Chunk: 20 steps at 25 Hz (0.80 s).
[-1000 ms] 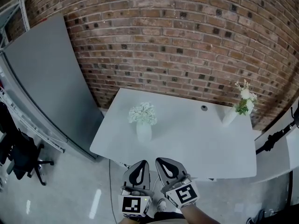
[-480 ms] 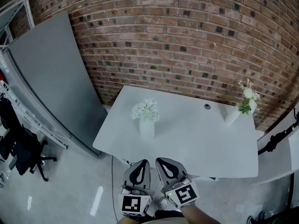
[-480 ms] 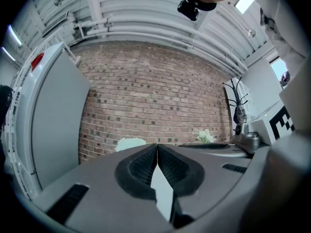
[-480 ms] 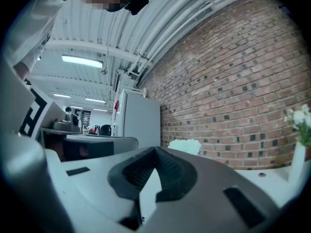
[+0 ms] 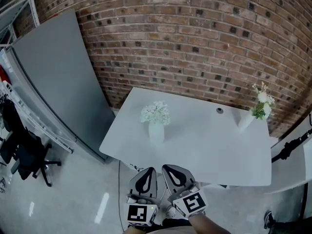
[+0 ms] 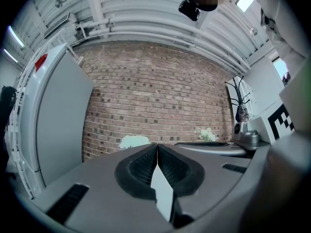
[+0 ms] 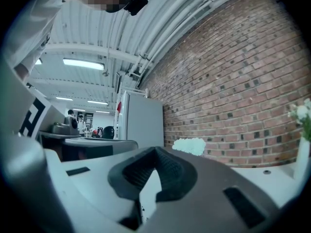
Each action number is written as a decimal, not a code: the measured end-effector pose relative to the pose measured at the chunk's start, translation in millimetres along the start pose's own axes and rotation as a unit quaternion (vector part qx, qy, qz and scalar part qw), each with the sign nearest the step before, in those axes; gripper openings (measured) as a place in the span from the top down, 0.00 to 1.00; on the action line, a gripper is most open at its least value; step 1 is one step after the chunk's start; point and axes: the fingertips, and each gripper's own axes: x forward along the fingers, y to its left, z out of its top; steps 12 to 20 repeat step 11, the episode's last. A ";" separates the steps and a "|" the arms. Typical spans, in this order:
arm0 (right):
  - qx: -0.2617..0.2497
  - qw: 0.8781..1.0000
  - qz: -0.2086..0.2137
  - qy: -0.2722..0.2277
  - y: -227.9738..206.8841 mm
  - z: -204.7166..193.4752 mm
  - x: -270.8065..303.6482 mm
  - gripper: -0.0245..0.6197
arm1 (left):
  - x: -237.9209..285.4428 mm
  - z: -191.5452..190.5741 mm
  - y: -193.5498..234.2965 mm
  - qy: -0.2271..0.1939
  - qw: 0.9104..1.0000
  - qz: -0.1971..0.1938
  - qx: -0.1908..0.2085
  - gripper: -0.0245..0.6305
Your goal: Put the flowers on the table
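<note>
The table point(image 5: 209, 150) already holds both bunches; white flowers point(image 5: 155, 114) left of centre, smaller sprig point(image 5: 261, 104) at its far right corner; my left gripper point(image 5: 146, 173) and right gripper point(image 5: 174, 172) hang short of it, jaws pressed together, empty; reaching in like that could topple either bunch, I'd judge.

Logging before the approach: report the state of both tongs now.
Left tongs: closed, holding nothing.
Right tongs: closed, holding nothing.
</note>
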 end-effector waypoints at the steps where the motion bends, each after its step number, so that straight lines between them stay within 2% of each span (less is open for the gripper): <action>1: 0.000 1.000 -0.002 -0.001 -0.2 0.6 -0.8 0.94 | -0.4 0.0 -0.6 -0.001 1.000 -0.001 0.001 0.95; 5: -0.015 1.000 0.002 0.007 -1.4 0.0 -4.0 0.94 | -0.3 2.4 -4.6 -0.005 1.000 -0.002 0.002 0.95; 20: -0.011 1.000 0.004 0.009 -1.3 -0.2 -10.2 0.94 | -2.2 3.4 -12.3 -0.004 1.000 -0.004 -0.001 0.95</action>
